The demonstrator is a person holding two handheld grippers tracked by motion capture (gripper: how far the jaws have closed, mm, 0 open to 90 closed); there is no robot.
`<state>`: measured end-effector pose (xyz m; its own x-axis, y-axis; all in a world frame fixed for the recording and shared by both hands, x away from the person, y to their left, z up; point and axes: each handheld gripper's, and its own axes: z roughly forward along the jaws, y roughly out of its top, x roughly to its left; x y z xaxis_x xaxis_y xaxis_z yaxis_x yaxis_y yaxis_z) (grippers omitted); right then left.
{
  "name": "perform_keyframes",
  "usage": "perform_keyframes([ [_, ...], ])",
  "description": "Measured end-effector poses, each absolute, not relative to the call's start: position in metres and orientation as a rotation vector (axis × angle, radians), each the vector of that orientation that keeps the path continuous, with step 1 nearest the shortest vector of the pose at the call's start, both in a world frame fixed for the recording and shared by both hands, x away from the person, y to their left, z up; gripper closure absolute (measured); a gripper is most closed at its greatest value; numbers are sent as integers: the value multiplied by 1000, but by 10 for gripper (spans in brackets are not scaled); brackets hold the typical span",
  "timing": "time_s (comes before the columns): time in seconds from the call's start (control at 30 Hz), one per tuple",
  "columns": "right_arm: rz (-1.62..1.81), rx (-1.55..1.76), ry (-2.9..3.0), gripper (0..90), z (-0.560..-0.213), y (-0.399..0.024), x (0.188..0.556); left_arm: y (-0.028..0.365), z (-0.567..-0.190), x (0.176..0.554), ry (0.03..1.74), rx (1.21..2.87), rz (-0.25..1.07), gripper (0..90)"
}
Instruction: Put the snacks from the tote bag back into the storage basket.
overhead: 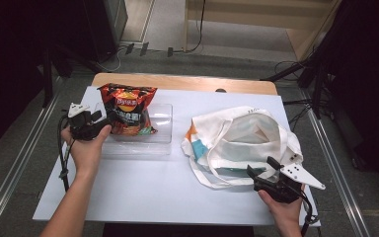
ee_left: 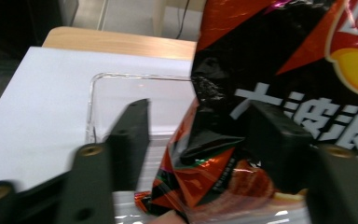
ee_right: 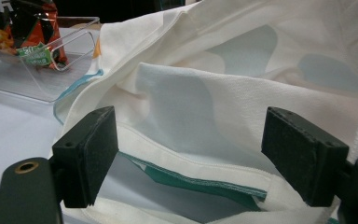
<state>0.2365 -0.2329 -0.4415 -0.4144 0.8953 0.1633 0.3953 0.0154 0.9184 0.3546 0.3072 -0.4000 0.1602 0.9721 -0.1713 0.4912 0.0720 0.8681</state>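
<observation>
Risks, listed from left side to right. Left gripper [overhead: 94, 118]: black two-jaw tool in the person's left hand, level at the left wall of the clear, shallow plastic tray [overhead: 160, 141]; jaws spread, with the lower edge of the glossy red-and-black crisp bag [overhead: 127, 109] between them; pads seen in the left gripper view standing off the foil, one on each side, so no pinch at present. Crisp bag: upright in the tray's left part, leaning a little, printed face toward the camera. Hazards judged here: slippery crinkled foil likely to slide out of a shallow bite; a bite on the thin bottom seam alone apt to let the bag swing or drop on lifting; a hard squeeze liable to crush the contents; light tray liable to be dragged along. White cloth tote bag with teal and orange patches [overhead: 246, 136]: lying right of the tray, mouth gaping upward. Right gripper [overhead: 262, 174]: jaws wide apart either side of the tote's near rim, hem between but unpressed. Hazards: soft rim apt to sag shut without a firm hold, narrowing the opening; loose handles near the mouth liable to snag the bag on entry.
</observation>
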Motion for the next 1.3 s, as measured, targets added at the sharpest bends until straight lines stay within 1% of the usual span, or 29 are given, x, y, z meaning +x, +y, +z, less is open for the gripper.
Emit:
perform_keyframes([
  [0.07, 1395, 1309, 1825, 190, -441, -233, 236, 302, -400, 347, 1435, 1572, 704, 241],
  [0.1, 1393, 1310, 1825, 189, -441, -233, 236, 300, -400, 343, 1432, 1573, 717, 144],
  [0.17, 1382, 1310, 1813, 185, -440, -233, 235, 296, -400, 333, 1430, 1557, 730, 33],
  [0.2, 1380, 1308, 1810, 181, -440, -233, 235, 295, -399, 327, 1419, 1553, 734, 0],
  [0.43, 1384, 1302, 1793, 166, -440, -236, 234, 284, -396, 291, 1285, 1573, 700, 0],
  [0.6, 1379, 1307, 1787, 161, -441, -238, 234, 278, -399, 270, 1221, 1601, 685, 0],
  [0.8, 1377, 1310, 1775, 159, -441, -240, 234, 277, -410, 249, 1185, 1618, 673, 0],
  [0.83, 1374, 1305, 1775, 158, -442, -241, 234, 278, -412, 247, 1173, 1624, 654, 0],
  [1.07, 1363, 1313, 1761, 156, -444, -248, 234, 286, -422, 234, 1180, 1631, 626, 0],
  [1.3, 1352, 1313, 1747, 156, -445, -256, 232, 298, -426, 219, 1175, 1633, 638, 0],
])
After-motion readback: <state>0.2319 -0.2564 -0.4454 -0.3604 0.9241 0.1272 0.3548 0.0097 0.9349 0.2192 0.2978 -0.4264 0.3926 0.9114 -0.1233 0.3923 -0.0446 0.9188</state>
